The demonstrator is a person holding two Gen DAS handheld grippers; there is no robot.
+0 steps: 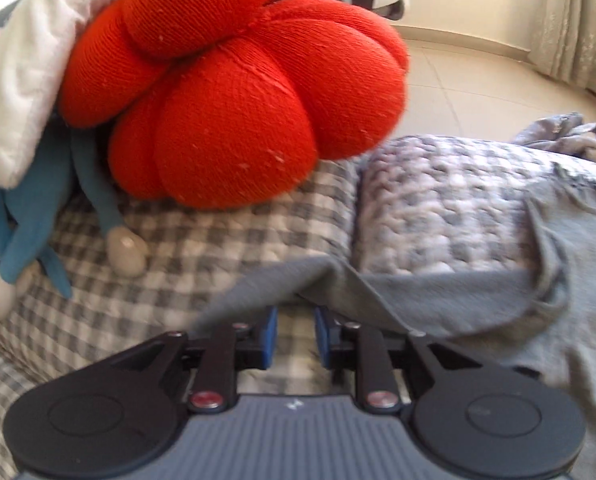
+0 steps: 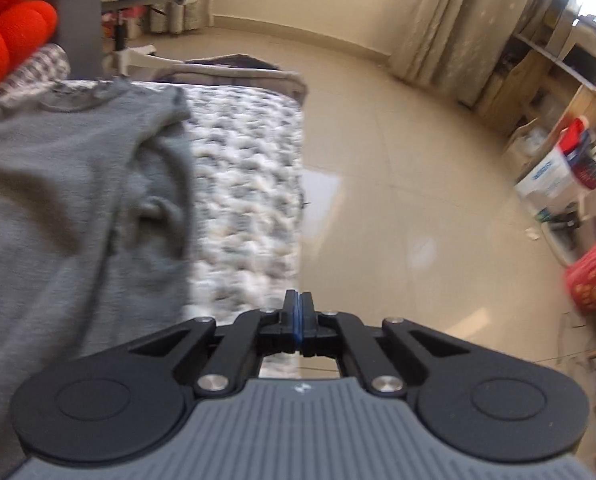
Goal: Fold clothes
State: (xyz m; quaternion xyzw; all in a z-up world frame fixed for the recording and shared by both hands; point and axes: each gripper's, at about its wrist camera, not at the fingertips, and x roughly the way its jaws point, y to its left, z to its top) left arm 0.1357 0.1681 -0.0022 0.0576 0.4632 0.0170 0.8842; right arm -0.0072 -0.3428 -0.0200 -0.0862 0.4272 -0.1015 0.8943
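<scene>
Left hand-held gripper (image 1: 296,326) low over the bed, jaws parted with a clear gap, blue pads (image 1: 270,332) showing on each side. Grey garment (image 1: 458,304) draped just over the fingertips — corner lying across them, not pinched. Probably poised to slide under that edge and close on it for a fold. Right hand-held gripper (image 2: 298,320) closed, pads pressed together with nothing between, held near the bed's edge beside the garment (image 2: 78,208) and over the floor (image 2: 398,200). Likely parked there, free, while the left one finds its hold.

Garment spread crumpled on the checked bed cover (image 1: 218,248), neckline toward the far end, a sleeve bunched at the side. Red plush cushion (image 1: 234,92) propped at the head of the bed with a white pillow (image 1: 22,80) and a blue soft toy (image 1: 30,232) — apparently just stored there, close to the working area.

Left fingertips themselves hidden under the cloth, so contact with the cover beneath not readable. Bulk of the garment cut off at both frame edges; overall shape and how much is already folded hard to judge. Motion blur softens the cover's pattern and the clutter along the far wall.
</scene>
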